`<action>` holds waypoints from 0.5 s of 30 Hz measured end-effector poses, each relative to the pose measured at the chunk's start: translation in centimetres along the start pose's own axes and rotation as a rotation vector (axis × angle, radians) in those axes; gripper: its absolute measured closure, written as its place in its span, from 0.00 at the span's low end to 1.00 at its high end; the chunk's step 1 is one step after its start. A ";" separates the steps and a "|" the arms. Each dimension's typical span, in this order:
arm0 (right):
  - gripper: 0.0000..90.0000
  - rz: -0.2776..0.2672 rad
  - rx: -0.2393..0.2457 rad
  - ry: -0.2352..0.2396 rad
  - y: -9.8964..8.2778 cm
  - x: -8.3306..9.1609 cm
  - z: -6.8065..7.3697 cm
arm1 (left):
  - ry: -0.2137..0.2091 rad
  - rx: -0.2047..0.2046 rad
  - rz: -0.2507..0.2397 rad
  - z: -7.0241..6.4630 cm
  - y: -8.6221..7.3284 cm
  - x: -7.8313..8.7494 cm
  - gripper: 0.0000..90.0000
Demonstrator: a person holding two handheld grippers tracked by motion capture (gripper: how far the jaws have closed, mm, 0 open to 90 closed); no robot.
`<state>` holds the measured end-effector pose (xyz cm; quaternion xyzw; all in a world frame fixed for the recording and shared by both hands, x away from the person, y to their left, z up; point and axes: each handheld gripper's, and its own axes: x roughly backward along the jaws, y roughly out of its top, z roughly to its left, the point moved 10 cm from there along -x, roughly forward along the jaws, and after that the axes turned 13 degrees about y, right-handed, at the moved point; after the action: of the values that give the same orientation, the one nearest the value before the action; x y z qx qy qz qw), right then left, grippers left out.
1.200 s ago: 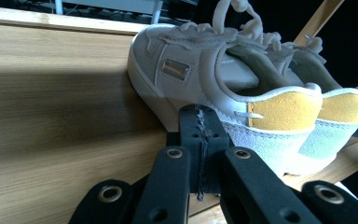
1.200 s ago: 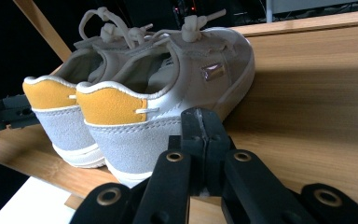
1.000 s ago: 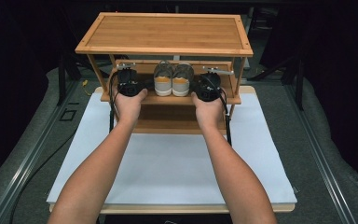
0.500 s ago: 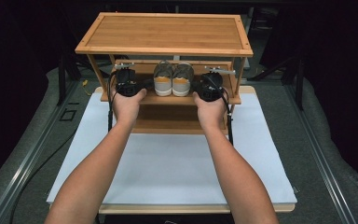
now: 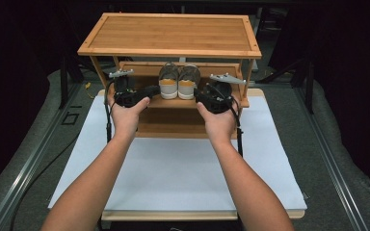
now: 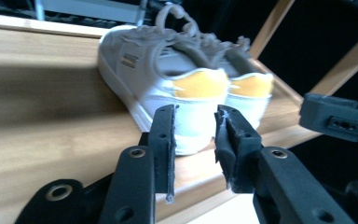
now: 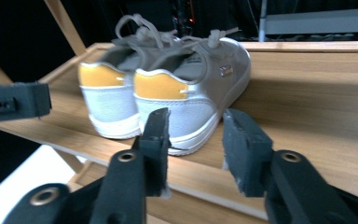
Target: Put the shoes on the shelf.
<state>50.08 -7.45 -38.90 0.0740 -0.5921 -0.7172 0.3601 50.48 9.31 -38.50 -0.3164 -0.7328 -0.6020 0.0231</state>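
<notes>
Bamboo slats carry the pair of shoes (image 5: 179,82), which stands heels outward on the middle shelf (image 5: 221,101) of the small rack (image 5: 173,33), the two shoes touching side by side, grey-white with yellow heel tabs and loose laces. Judging by this, the placing looks done: the pair rests squarely on the shelf and neither tool grips it. The left tongs (image 6: 193,140) have just been opening, and in the left gripper view the jaws stand apart with nothing pressed between the pads, the heel of the nearer shoe (image 6: 168,93) lying just beyond the tips. The right tongs (image 7: 193,149) have likewise just been opening; their jaws gape in front of the other shoe (image 7: 191,93), free of it. In the high view the left tongs (image 5: 147,91) and the right tongs (image 5: 200,98) flank the pair at the shelf's front edge, each in a hand, with forearms reaching in over the white sheet (image 5: 173,168) that covers the worktop (image 5: 270,91). What seems left is only to draw both tools back clear of the rack. In the way there is little: the top board overhangs the shelf, so a lift straight up could knock it, and the slanted side struts stand close outside each hand. A cable trails down from each tool toward the sheet, and a lower shelf lies beneath.
</notes>
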 end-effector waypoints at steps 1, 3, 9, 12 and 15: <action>0.64 -0.002 -0.007 0.010 0.0 0.2 0.2 | -0.004 -0.005 -0.003 -0.1 0.0 0.3 0.73; 0.61 0.003 0.015 0.007 -0.1 0.6 0.4 | -0.005 -0.023 -0.015 -0.2 0.0 0.9 0.69; 0.56 0.025 0.071 0.043 -0.6 2.3 1.7 | -0.019 -0.069 -0.031 0.0 -0.6 2.7 0.62; 0.54 0.034 0.088 0.033 -1.2 2.9 1.8 | -0.021 -0.093 -0.022 0.3 -1.3 3.2 0.60; 0.54 0.062 0.121 0.016 -2.1 3.1 1.3 | -0.014 -0.120 -0.010 0.7 -2.1 3.6 0.58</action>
<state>46.16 -8.20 -39.41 0.0833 -0.6335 -0.6679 0.3817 46.77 11.38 -39.04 -0.3176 -0.6972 -0.6427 -0.0040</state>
